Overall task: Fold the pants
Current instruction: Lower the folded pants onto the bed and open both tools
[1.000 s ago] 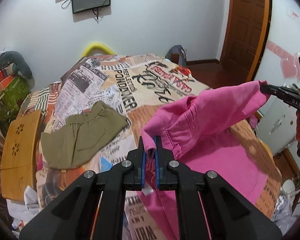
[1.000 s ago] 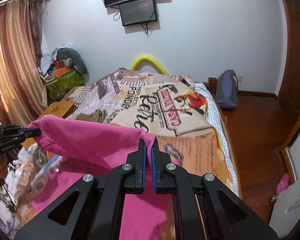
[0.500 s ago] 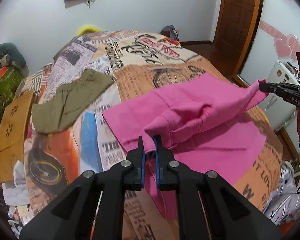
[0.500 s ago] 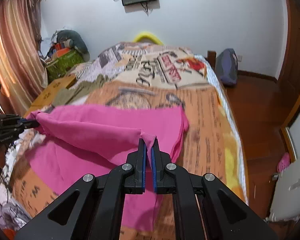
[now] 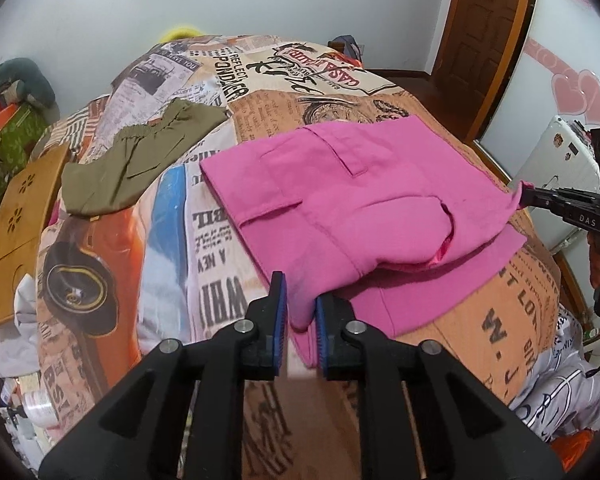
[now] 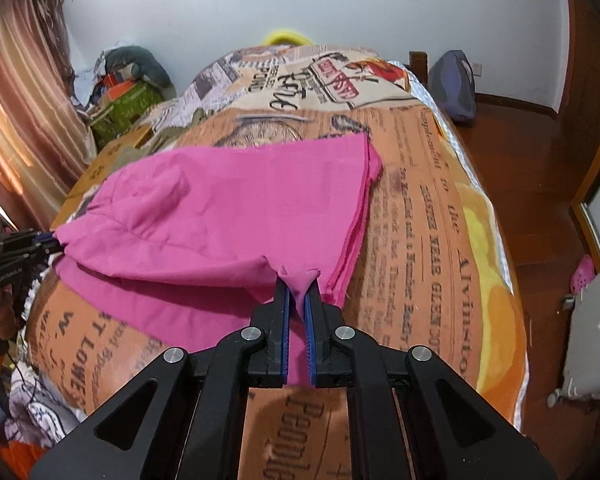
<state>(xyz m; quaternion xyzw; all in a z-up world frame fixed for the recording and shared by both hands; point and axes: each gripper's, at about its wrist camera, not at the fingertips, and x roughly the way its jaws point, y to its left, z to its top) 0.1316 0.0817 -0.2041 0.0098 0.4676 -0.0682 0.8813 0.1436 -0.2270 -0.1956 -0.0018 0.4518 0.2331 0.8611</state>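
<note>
Pants [image 5: 340, 208] corners sit between both opening jaws.

The pink pants [image 5: 352, 196] lay folded over on the bed [image 5: 500, 320], its cover printed like newspaper. The left claw [image 5: 300, 312] had its jaws opening, a corner of pink cloth between its blue pads. At the right edge the right claw [image 5: 534, 197] pinched the far corner. An olive garment [image 5: 140, 164] lay apart to the left, beside a wooden board [image 5: 16, 220].
</note>
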